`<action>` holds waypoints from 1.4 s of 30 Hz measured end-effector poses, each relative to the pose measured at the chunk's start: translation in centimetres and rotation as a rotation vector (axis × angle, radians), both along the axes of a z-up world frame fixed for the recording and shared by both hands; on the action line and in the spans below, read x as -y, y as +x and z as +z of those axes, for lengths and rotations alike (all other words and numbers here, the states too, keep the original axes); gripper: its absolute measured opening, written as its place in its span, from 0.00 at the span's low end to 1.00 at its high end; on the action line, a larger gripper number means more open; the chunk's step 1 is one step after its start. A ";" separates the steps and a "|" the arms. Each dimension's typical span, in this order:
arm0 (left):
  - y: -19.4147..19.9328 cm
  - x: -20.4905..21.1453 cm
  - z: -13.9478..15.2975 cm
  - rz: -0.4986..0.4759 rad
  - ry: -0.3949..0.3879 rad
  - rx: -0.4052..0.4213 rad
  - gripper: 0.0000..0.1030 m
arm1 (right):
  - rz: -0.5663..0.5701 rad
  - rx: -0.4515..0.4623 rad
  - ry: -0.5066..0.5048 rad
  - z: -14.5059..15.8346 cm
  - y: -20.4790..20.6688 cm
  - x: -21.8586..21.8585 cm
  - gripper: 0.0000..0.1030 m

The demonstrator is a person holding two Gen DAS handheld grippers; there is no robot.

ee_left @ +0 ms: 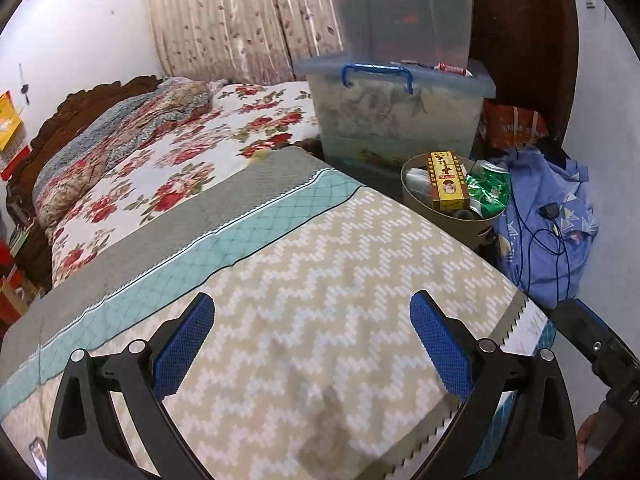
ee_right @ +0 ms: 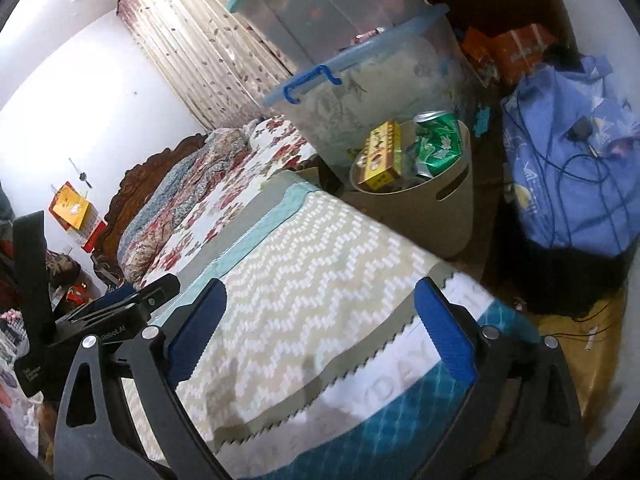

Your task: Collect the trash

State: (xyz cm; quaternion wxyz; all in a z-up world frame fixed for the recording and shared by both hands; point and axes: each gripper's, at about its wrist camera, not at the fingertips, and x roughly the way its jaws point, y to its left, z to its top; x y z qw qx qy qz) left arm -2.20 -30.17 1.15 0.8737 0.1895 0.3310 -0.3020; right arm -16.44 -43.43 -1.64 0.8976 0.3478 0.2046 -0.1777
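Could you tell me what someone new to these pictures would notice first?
Probably the beige bin beside the bed's corner, stuffed with a yellow box and a crushed green can. Behind it stand stacked clear storage tubs. The zigzag blanket fills the foreground.

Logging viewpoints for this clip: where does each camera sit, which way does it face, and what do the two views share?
Left wrist: on the left gripper, jaws open and empty, looking down over the zigzag cloth toward the trash bin; the right gripper shows at the right edge.
Right wrist: on the right gripper, open and empty, tilted, facing the same bin; the left gripper shows at the left edge.
Shared: cloth, bin, yellow box, green can, storage tubs.
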 end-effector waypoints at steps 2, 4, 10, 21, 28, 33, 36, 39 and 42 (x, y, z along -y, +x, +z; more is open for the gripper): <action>-0.6 -1.2 0.3 0.009 -0.010 0.015 0.92 | -0.010 -0.009 -0.021 0.5 -0.4 -1.0 0.93; -1.2 -2.3 0.5 0.016 -0.019 0.027 0.92 | -0.020 -0.011 -0.038 0.9 -0.8 -1.8 0.96; -2.5 -4.1 1.2 0.014 -0.038 0.043 0.92 | -0.011 -0.009 -0.070 2.3 -1.6 -3.7 0.96; -4.8 -4.1 3.4 -0.005 -0.043 0.075 0.92 | -0.024 0.006 -0.067 4.4 -3.2 -3.7 0.96; -6.3 -4.0 4.8 -0.017 -0.060 0.100 0.92 | -0.045 0.025 -0.080 4.8 -3.9 -3.5 0.97; -7.1 -3.9 5.2 -0.021 -0.051 0.116 0.92 | -0.053 0.031 -0.068 4.8 -4.2 -3.2 0.97; -7.3 -4.0 5.2 -0.019 -0.050 0.117 0.92 | -0.054 0.037 -0.068 4.8 -4.4 -3.1 0.97; -7.5 -4.0 5.2 -0.015 -0.049 0.118 0.92 | -0.052 0.041 -0.074 5.0 -4.6 -3.3 0.97; -7.9 -4.0 5.3 -0.006 -0.042 0.126 0.92 | -0.054 0.046 -0.088 5.1 -4.7 -3.5 0.97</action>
